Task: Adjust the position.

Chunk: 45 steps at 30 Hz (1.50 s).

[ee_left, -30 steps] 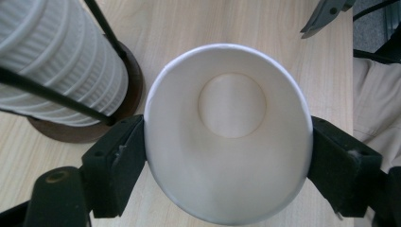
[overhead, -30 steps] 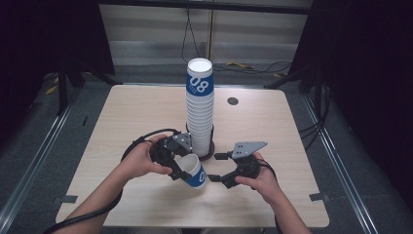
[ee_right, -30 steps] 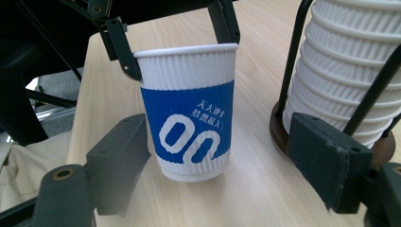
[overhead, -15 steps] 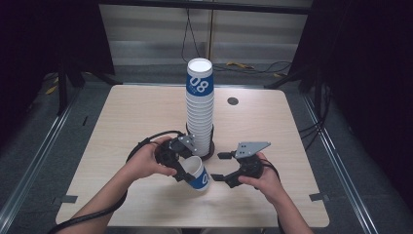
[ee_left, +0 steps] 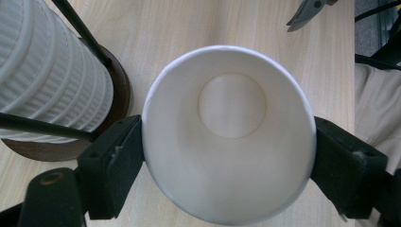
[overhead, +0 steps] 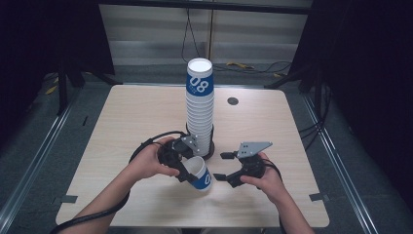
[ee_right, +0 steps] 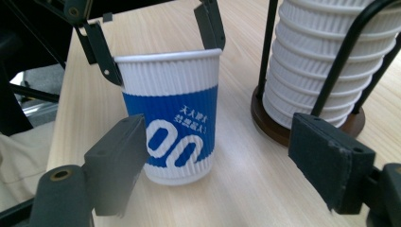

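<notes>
Low centre of the high view, the left tongs clamp the cup at its rim on the tabletop. Right tongs gape half-wide beside it, empty, apart from the cup.

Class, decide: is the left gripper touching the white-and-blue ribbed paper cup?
Touching. In the left gripper view, both black pads of the left gripper press against the paper cup's rim.

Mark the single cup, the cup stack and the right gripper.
single cup (ee_right: pixel 170 137), right gripper view, on its blue band.
cup stack (overhead: pixel 199 109), high view, on the ribbed white middle.
right gripper (overhead: pixel 221 165), high view, midway between its fingertips.
</notes>
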Available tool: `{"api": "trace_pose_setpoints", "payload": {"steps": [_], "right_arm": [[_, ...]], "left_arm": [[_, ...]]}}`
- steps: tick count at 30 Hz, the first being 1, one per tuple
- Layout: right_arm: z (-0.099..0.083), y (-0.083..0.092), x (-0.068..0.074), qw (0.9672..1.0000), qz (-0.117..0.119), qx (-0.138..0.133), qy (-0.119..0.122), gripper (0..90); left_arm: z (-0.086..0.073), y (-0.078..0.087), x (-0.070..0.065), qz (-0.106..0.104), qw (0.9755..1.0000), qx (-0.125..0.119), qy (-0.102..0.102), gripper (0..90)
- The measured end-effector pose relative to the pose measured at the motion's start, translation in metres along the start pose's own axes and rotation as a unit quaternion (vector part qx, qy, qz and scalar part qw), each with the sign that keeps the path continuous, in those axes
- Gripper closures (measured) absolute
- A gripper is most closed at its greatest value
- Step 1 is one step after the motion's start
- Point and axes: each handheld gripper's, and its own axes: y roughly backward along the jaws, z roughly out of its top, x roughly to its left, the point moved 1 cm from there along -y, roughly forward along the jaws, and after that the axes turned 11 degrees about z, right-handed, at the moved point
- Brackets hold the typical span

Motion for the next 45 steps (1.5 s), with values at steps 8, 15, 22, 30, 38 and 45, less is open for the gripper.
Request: {"api": "trace_pose_setpoints", "payload": {"steps": [8, 15, 22, 30, 38, 45], "right_arm": [[0.000, 0.003, -0.001, 1.0000, -0.002, -0.003, 0.001, 20.0], [-0.002, 0.003, -0.003, 1.0000, -0.004, 0.000, -0.002, 19.9], [-0.002, 0.004, -0.003, 1.0000, -0.005, -0.001, -0.003, 20.0], [-0.003, 0.005, -0.004, 1.0000, -0.005, 0.000, -0.003, 19.9], [-0.003, 0.006, -0.006, 0.9999, -0.008, -0.004, -0.005, 20.0], [-0.004, 0.007, -0.006, 0.9999, -0.010, -0.004, -0.008, 19.9]], "left_arm": [[0.002, -0.002, -0.001, -0.002, 1.0000, -0.003, 0.003, 16.4], [0.002, -0.003, 0.000, -0.006, 0.9999, -0.006, 0.008, 15.6], [0.006, -0.005, -0.003, -0.009, 0.9999, -0.008, 0.000, 15.2], [0.009, -0.007, -0.003, -0.015, 0.9997, -0.018, -0.005, 14.7], [0.015, -0.008, -0.006, -0.026, 0.9993, -0.023, -0.017, 14.7], [0.017, -0.011, -0.012, -0.024, 0.9989, -0.035, -0.022, 14.7]]}}
